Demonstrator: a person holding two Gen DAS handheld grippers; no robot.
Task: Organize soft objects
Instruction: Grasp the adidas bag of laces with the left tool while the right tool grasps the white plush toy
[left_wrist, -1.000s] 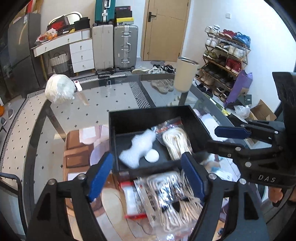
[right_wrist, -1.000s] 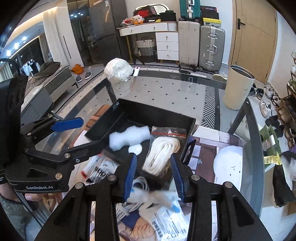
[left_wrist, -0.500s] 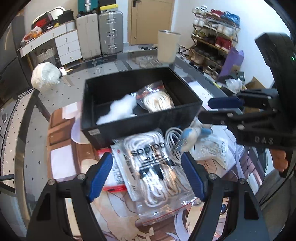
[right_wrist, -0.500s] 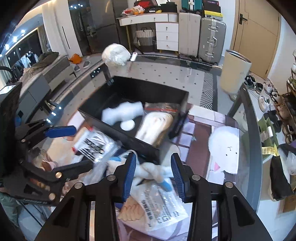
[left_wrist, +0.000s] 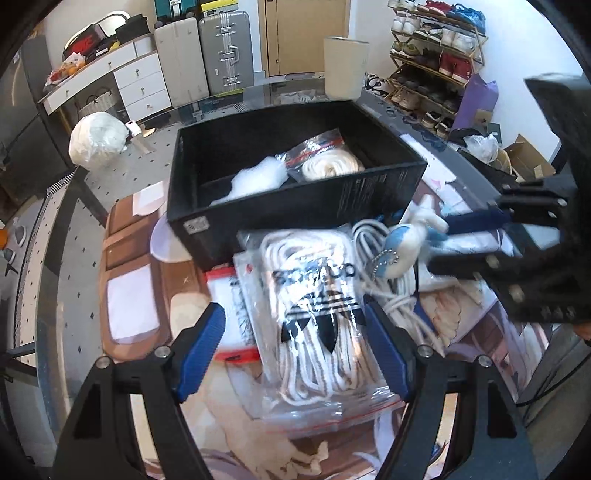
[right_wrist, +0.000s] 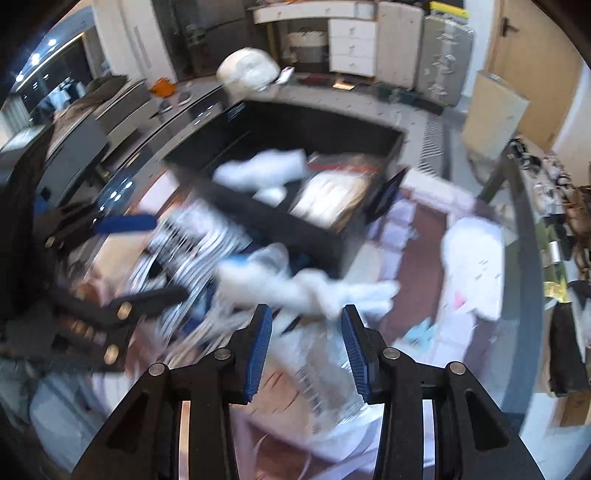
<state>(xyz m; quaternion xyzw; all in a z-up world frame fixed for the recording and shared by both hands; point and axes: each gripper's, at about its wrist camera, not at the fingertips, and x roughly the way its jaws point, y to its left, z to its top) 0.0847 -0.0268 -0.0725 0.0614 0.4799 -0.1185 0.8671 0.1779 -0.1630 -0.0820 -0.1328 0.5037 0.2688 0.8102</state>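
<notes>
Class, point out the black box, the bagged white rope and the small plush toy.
black box (left_wrist: 295, 206): left wrist view, near wall.
bagged white rope (left_wrist: 314, 325): left wrist view, bag's middle.
small plush toy (left_wrist: 404, 249): left wrist view, its body.

Bright daylight; right view motion-blurred.

Open top on black box (left_wrist: 295, 195); left half holds only white foam (left_wrist: 258, 177), right half filled by bagged rope (left_wrist: 328, 162). Near wall fronted by bagged cord (left_wrist: 317, 314), loose cable (left_wrist: 373, 236) and plush toy (left_wrist: 406, 247). Bare glass tabletop (left_wrist: 74, 251) left of box.
</notes>
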